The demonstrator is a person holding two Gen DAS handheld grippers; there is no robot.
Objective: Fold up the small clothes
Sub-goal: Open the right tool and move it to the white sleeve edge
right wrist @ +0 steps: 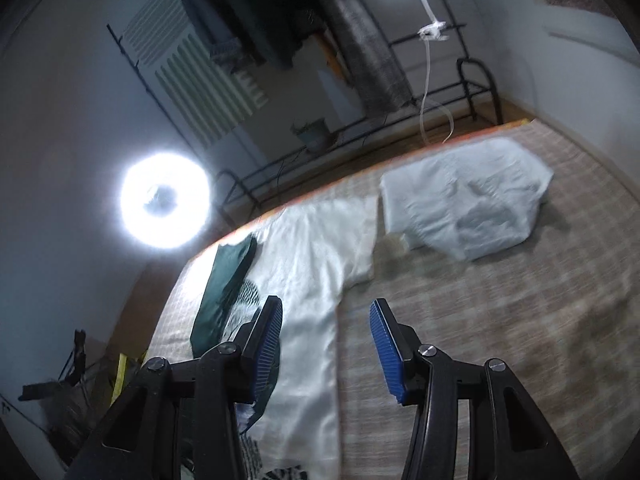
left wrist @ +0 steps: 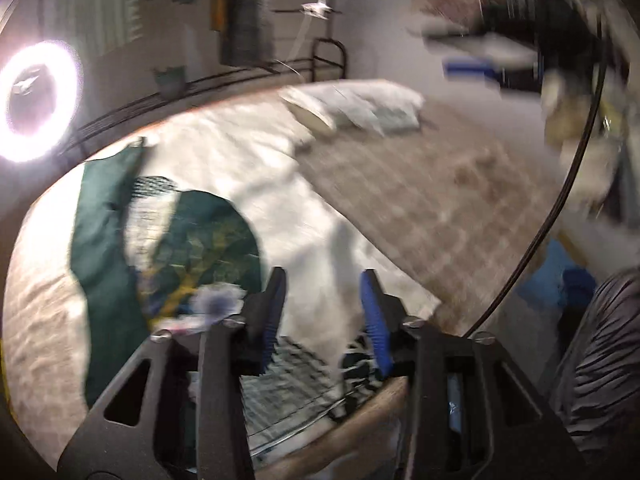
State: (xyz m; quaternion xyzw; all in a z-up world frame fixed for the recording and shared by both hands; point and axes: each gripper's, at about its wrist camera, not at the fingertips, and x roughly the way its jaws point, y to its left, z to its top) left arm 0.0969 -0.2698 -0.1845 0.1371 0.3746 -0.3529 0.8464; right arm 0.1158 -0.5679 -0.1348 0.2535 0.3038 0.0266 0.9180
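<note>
A dark green garment with a patterned patch lies on a white sheet spread over a checked bed cover. It also shows in the right wrist view at the sheet's left edge. A black-and-white patterned cloth lies under my left gripper, which is open and empty above the sheet. My right gripper is open and empty, held above the sheet and bed cover. The other gripper appears blurred at the upper right of the left wrist view.
A white pillow lies at the far end of the bed; it also shows in the left wrist view. A ring light glares at the left. A black metal rack stands behind the bed.
</note>
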